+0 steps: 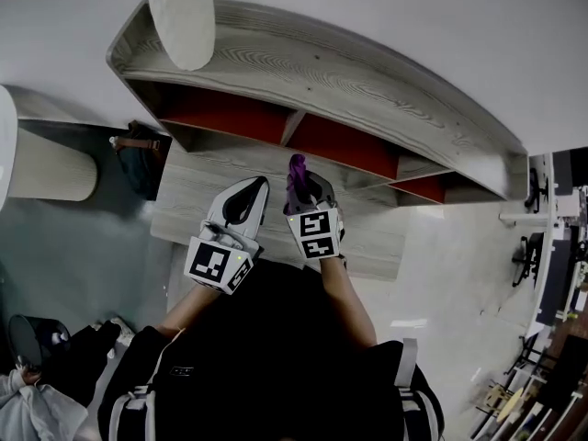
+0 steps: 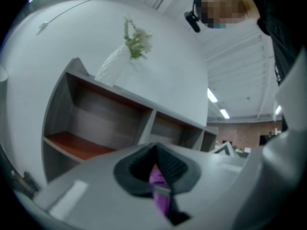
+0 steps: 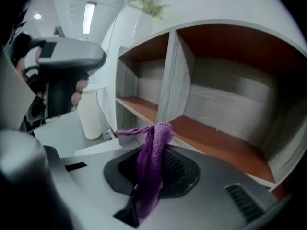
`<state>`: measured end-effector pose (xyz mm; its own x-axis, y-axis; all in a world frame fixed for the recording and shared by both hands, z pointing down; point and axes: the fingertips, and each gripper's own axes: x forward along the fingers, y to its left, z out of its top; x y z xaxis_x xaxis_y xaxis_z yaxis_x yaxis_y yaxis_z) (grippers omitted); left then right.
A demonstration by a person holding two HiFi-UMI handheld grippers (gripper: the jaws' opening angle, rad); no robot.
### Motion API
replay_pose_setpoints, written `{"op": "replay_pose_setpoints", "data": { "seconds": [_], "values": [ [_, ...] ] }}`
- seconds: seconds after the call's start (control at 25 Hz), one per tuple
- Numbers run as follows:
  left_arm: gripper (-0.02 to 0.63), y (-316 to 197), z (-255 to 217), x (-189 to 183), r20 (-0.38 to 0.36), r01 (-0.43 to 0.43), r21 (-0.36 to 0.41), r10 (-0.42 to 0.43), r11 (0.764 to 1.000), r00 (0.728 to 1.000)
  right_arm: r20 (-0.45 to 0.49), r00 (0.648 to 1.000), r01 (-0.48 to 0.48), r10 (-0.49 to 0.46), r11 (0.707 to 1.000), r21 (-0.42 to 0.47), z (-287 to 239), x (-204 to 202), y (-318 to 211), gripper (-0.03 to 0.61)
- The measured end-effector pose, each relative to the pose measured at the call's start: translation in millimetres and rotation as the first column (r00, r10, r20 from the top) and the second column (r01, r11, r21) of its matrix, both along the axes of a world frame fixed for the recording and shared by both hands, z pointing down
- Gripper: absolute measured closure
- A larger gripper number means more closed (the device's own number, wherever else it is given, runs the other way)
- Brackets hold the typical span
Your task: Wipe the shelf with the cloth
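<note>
Purple cloth [image 3: 152, 166] clamped between the 2 jaws of the right claw [image 3: 156, 152], which were shut on it. Its bunched upper end stood above the jaw tips and the rest hung down through the slot between the pads. In the head view the cloth [image 1: 297, 171] rose from the right claw [image 1: 308, 191] just before the front edge of the shelf [image 1: 349, 72]. Contact with that edge could not be told.

The upright divider [image 3: 172, 80] stood straight beyond the cloth, with 1 open-fronted compartment on each side. The orange boards [image 3: 216, 143] of both compartments lay bare from the front lip to the back wall.

Left claw [image 2: 154, 150] close beside the right, apart from it, jaws drawn together on a small purple scrap [image 2: 158, 181]. Whether the scrap was part of the same cloth could not be told. In the head view the left claw [image 1: 248, 200] and the right one were held over the grey lower board [image 1: 193, 200], which projected in front of the compartments.

A white vase [image 1: 182, 16] stood near the left end of the curved top board. A dark bag [image 1: 138, 159] lay beyond the left edge of the lower board.
</note>
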<state>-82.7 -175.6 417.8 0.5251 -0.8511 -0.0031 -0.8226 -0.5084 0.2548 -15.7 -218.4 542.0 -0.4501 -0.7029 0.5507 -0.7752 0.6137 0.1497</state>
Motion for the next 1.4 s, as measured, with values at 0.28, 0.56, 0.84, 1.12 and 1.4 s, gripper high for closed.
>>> {"op": "replay_pose_setpoints", "data": {
  "seconds": [0.28, 0.56, 0.84, 1.12, 1.4],
  "values": [
    [0.609, -4, -7, 31, -0.001, -0.076, 0.015, 0.076, 0.997, 0.997, 0.174, 0.972, -0.182, 0.159, 0.976, 0.124, -53, 50, -10, 0.528],
    [0.609, -8, -10, 61, -0.002, -0.160, 0.016, 0.160, 0.987, 0.987, 0.202, 0.923, -0.359, 0.326, 0.920, 0.155, -68, 110, -13, 0.529],
    [0.609, -10, -14, 87, -0.001, -0.236, 0.024, 0.236, 0.971, 0.972, 0.194, 0.838, -0.538, 0.510, 0.830, 0.143, -66, 175, -25, 0.528],
    [0.609, -19, -14, 102, 0.002, -0.281, 0.019, 0.281, 0.960, 0.960, 0.183, 0.764, -0.644, 0.619, 0.750, 0.150, -64, 218, -41, 0.529],
    [0.609, -29, -12, 115, 0.002, -0.314, 0.012, 0.314, 0.949, 0.949, 0.130, 0.745, -0.667, 0.654, 0.729, 0.152, -58, 228, -59, 0.529]
  ]
}}
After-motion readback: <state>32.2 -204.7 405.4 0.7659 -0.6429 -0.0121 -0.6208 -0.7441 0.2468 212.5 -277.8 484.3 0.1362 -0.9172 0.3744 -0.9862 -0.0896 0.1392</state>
